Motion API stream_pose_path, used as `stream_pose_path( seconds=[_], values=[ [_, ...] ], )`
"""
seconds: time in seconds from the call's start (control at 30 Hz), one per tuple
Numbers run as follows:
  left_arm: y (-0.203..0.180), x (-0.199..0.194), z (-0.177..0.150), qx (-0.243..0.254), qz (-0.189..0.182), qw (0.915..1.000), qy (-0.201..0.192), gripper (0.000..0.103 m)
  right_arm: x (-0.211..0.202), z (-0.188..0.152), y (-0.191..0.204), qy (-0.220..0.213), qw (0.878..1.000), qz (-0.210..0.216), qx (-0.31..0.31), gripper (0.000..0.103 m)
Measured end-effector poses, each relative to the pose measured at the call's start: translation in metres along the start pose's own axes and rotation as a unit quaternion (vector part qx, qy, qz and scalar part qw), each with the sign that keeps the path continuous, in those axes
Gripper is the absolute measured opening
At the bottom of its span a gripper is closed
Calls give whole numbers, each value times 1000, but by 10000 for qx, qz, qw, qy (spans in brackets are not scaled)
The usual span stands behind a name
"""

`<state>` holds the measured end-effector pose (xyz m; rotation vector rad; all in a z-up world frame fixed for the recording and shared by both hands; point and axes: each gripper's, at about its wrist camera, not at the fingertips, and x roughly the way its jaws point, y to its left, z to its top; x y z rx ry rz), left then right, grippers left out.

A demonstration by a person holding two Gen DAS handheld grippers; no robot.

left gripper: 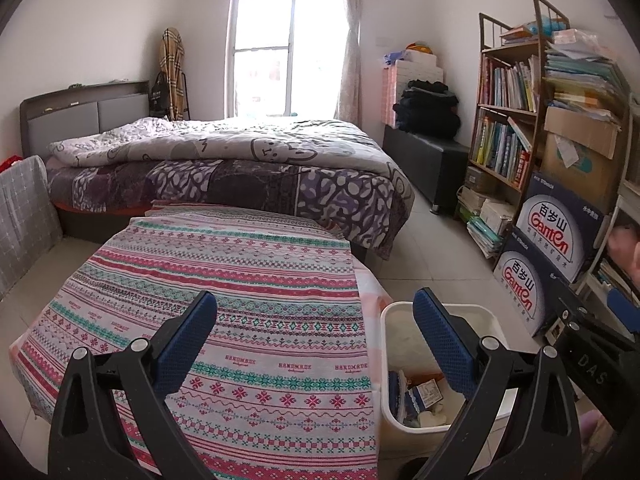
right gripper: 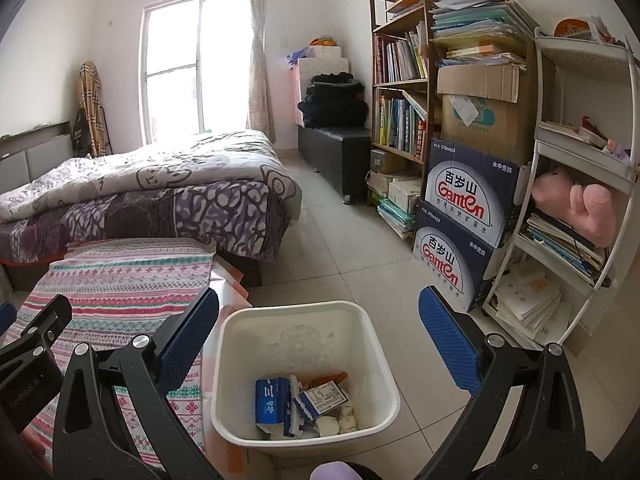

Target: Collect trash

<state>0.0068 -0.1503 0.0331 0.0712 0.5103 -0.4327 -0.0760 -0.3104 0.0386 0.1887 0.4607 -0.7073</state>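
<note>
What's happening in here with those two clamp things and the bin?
A person is tidying a bedroom with a handheld gripper in each hand. Both the left gripper and the right gripper are open and hold nothing. The right one hangs over a white trash bin on the floor beside a table with a patterned cloth. Inside the bin lie blue and white cartons and crumpled tissues. No trash shows on the cloth, so the collecting looks about done.

black left gripper [left gripper: 314,344], blue pads [left gripper: 188,340], seemingly textured
</note>
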Motion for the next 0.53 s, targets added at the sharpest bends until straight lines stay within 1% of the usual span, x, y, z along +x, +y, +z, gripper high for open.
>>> stream_pose_path(
  seconds=[0.4, 0.53],
  values=[
    [2, 0, 2, -50, -2, 10000, 24, 96, 0, -1, 1, 5, 10000, -8, -12, 96],
    [4, 1, 2, -86, -11, 9999, 85, 96, 1, -1, 0, 11, 10000, 7, -28, 96]
  ],
)
